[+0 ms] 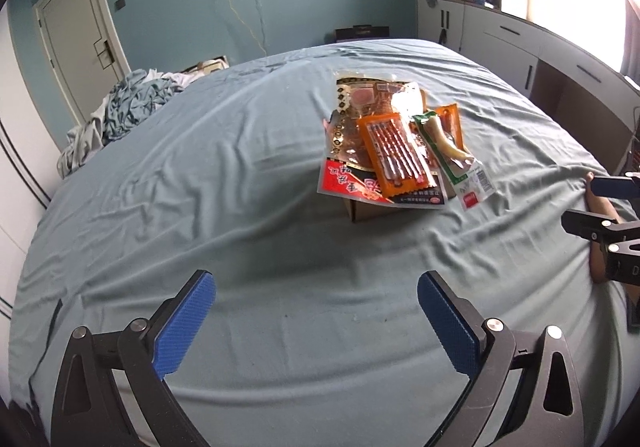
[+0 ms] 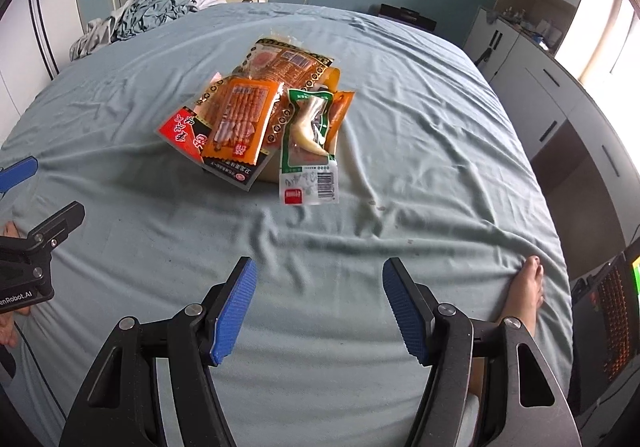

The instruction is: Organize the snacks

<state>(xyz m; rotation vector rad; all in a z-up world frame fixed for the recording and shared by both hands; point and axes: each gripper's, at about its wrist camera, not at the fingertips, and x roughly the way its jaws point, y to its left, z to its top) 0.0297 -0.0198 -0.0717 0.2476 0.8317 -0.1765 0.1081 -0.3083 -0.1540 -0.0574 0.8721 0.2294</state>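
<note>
Orange, red and green snack packets sit heaped on a small cardboard box, right of centre in the left wrist view, on the blue-grey bedsheet. We hold our left gripper spread wide and empty at the bottom; our right gripper gapes empty too.

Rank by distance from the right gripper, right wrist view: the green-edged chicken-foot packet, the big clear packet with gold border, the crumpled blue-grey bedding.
1. Green-edged chicken-foot packet, pile's near right edge.
2. Big clear packet with gold border, pile's far side.
3. Crumpled blue-grey bedding, far left corner.
</note>
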